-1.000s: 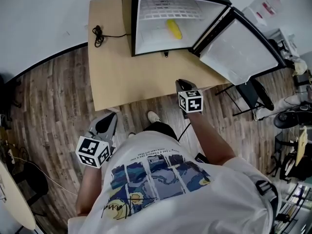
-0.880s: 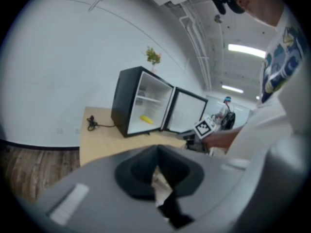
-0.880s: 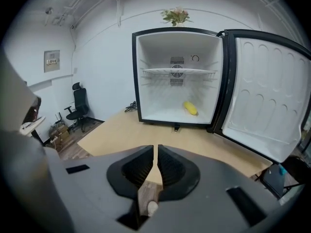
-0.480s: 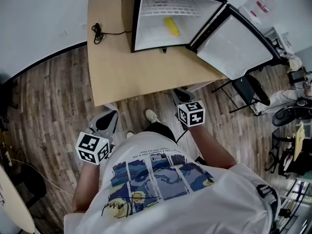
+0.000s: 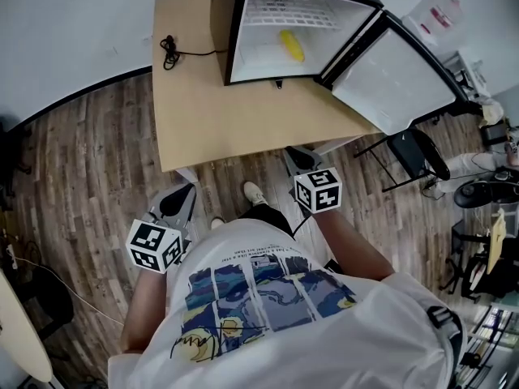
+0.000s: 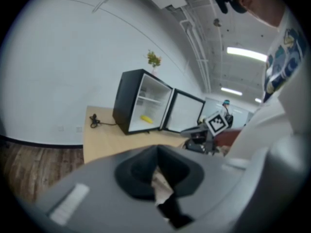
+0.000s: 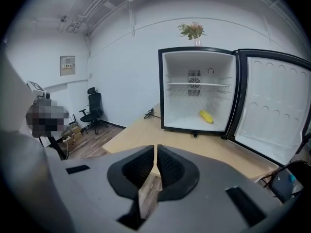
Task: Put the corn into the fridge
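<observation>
The yellow corn (image 5: 291, 45) lies on the floor of the black mini fridge (image 5: 217, 31), whose door (image 5: 397, 75) stands wide open to the right. The right gripper view shows the corn (image 7: 206, 116) in the fridge's lower compartment, and it shows small (image 6: 146, 119) in the left gripper view. My right gripper (image 5: 295, 154) hangs shut and empty just off the tan table's (image 5: 211, 128) near edge. My left gripper (image 5: 183, 194) is lower left over the wood floor, also shut with nothing in it. Their jaws meet in the gripper views (image 6: 156, 148) (image 7: 156, 147).
A black cable (image 5: 170, 51) lies coiled on the table left of the fridge. A black chair (image 5: 418, 156) stands under the open door at the right. A shoe (image 5: 254, 193) rests on the floor between the grippers. A small plant (image 7: 192, 30) tops the fridge.
My right gripper has drawn back from over the table's edge toward the person's body. The left gripper has barely shifted. The corn stays in the fridge.
</observation>
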Motion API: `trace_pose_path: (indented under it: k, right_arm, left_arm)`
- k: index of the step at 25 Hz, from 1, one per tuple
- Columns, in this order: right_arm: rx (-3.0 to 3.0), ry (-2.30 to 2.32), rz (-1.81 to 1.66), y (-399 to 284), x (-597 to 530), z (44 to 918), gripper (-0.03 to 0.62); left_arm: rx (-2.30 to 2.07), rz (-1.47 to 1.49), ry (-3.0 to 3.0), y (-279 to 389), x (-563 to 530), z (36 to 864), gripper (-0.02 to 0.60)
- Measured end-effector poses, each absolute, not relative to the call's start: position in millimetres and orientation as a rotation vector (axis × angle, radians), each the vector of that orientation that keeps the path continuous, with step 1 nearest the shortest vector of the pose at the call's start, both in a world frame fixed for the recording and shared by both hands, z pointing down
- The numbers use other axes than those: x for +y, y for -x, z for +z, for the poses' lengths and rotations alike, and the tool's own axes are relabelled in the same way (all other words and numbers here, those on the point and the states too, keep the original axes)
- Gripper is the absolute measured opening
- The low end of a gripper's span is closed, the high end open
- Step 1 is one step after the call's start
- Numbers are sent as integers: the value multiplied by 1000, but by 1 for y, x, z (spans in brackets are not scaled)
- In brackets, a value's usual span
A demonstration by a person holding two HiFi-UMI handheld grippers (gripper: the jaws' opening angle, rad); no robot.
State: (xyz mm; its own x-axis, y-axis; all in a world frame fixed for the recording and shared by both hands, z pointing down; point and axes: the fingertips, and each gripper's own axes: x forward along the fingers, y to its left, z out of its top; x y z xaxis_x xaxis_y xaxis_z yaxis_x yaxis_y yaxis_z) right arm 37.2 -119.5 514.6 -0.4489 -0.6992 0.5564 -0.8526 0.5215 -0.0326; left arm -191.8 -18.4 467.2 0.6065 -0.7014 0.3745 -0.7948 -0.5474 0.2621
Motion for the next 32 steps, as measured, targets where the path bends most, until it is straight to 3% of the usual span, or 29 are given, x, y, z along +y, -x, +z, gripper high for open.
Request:
trace_pose_path:
  k: [32]
  right_arm:
    - [-2283,-1224,389,-27,-115,515,20]
  left_arm:
    - [-1209,311,-2415,197,-15,472,9]
